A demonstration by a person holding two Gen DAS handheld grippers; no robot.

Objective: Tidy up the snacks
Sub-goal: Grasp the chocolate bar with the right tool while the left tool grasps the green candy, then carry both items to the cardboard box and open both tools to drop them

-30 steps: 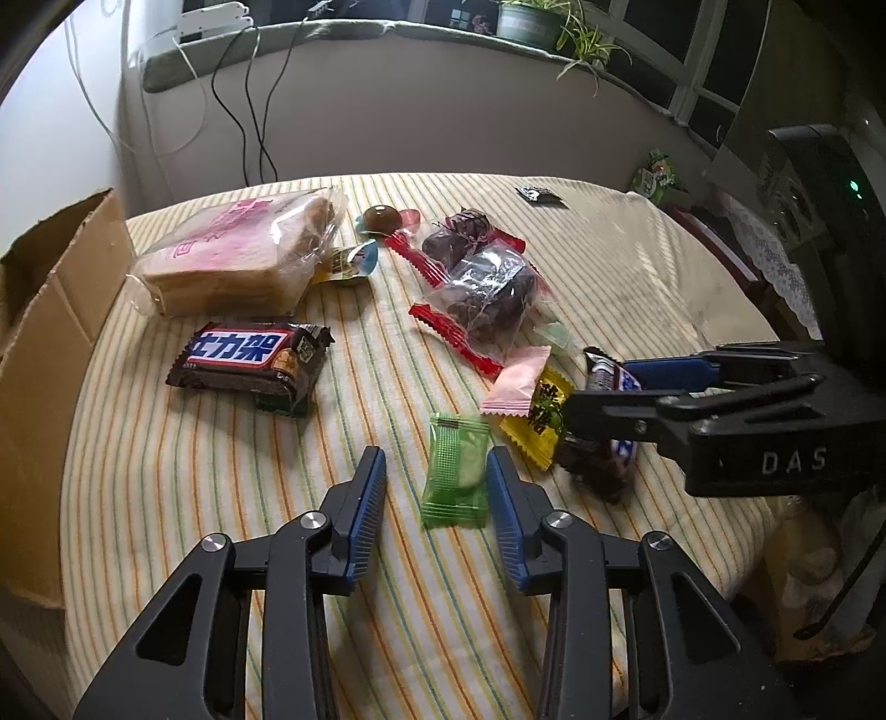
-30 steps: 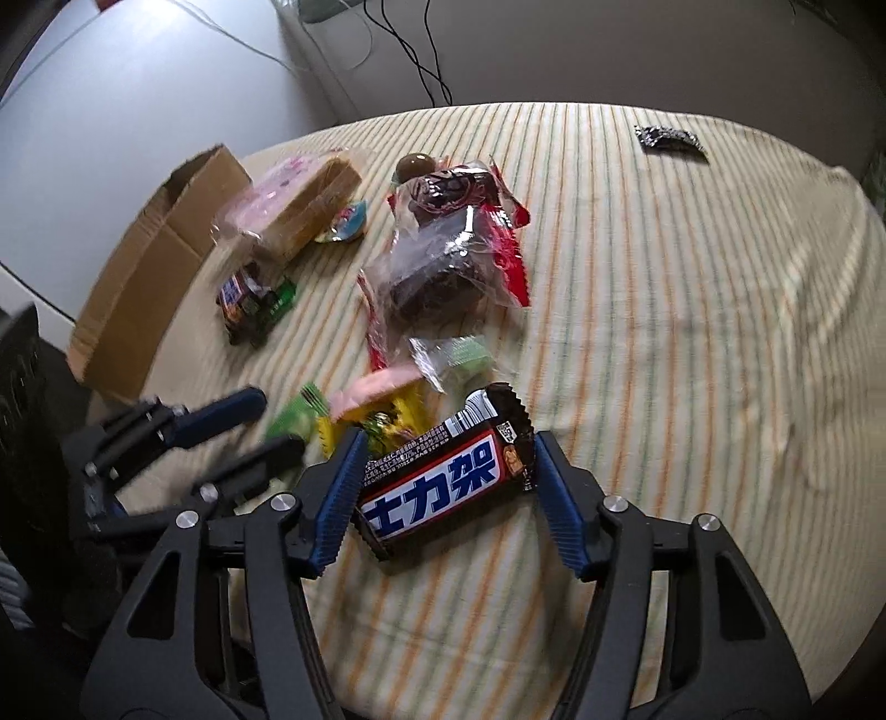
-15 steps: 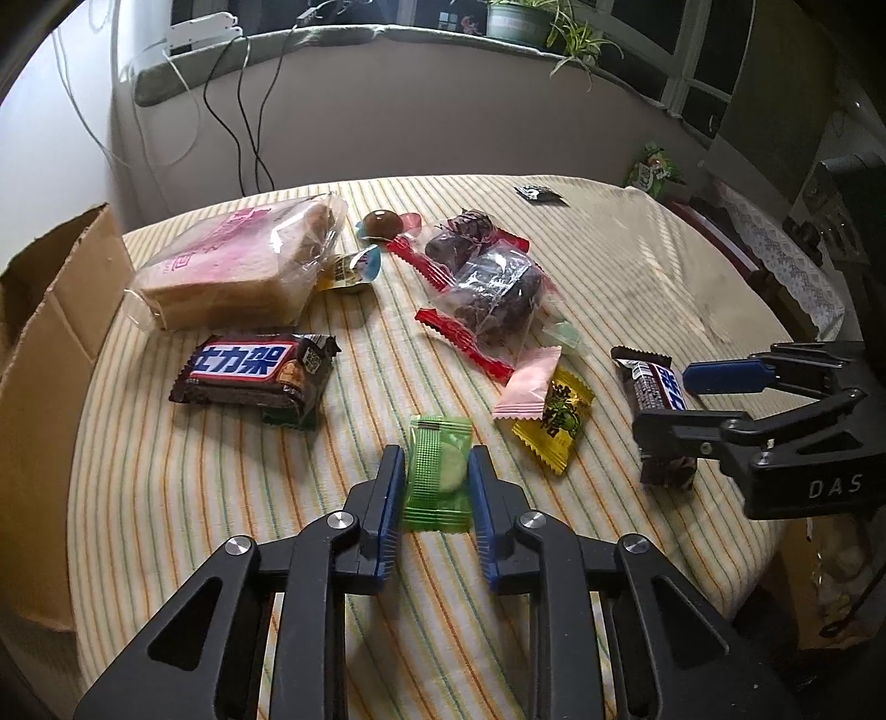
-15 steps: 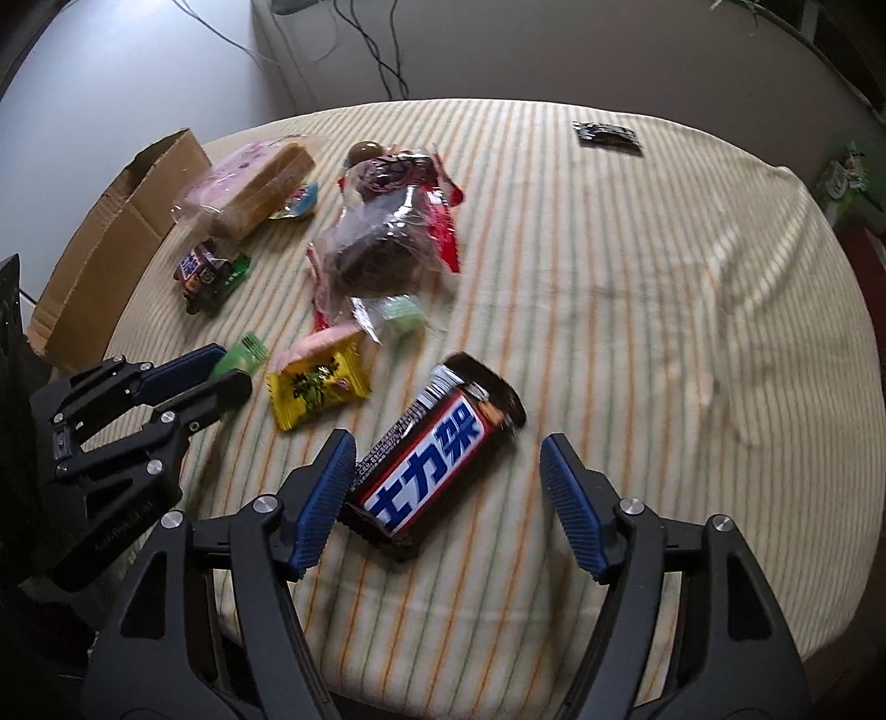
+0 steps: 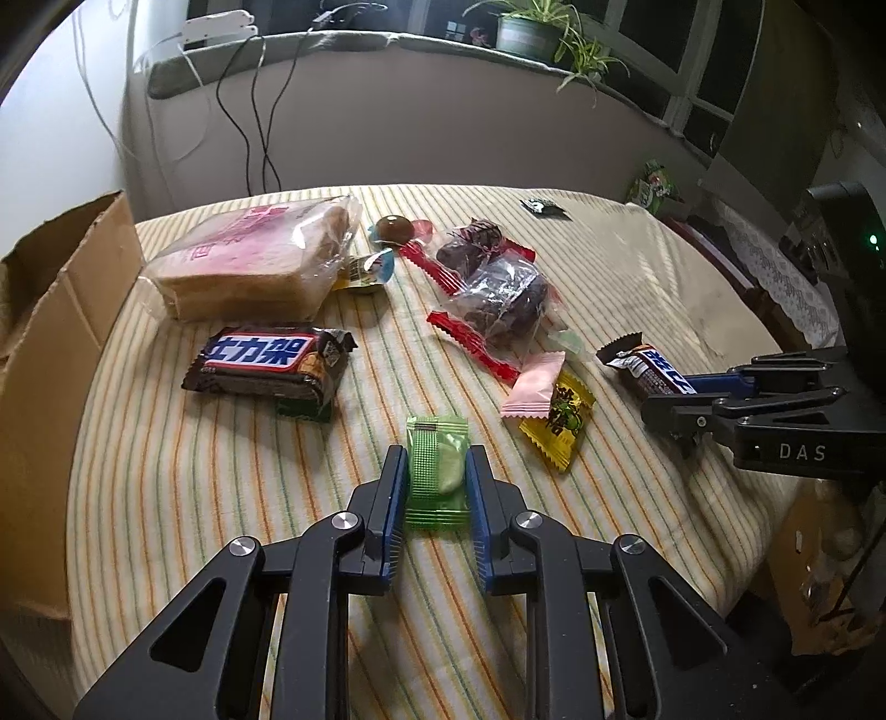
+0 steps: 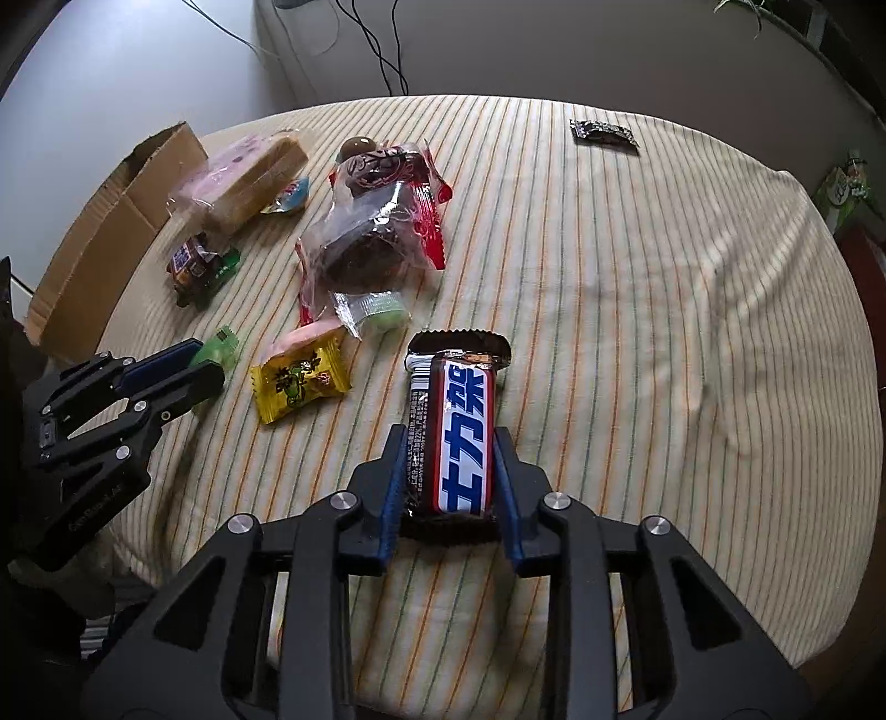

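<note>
My left gripper [image 5: 436, 471] is shut on a green candy packet [image 5: 436, 471], also seen in the right wrist view [image 6: 217, 350]. My right gripper [image 6: 449, 443] is shut on a brown Snickers bar [image 6: 455, 426], which points lengthwise away from me; it also shows in the left wrist view [image 5: 645, 365]. On the striped tablecloth [image 6: 637, 277] lie a second Snickers bar [image 5: 271, 360], a bagged loaf of bread [image 5: 249, 260], a yellow candy [image 5: 559, 421], a pink candy [image 5: 534, 382] and clear bags of dark cakes [image 5: 498, 299].
An open cardboard box [image 5: 50, 343] stands at the table's left edge. A small black packet [image 6: 603, 133] lies far back on the cloth. A windowsill with plants [image 5: 537, 33] and hanging cables [image 5: 249, 111] runs behind the table.
My right gripper closed on the Snickers bar, which turned from diagonal to straight between the fingers. My left gripper stayed shut on the green candy packet and drew back slightly.
</note>
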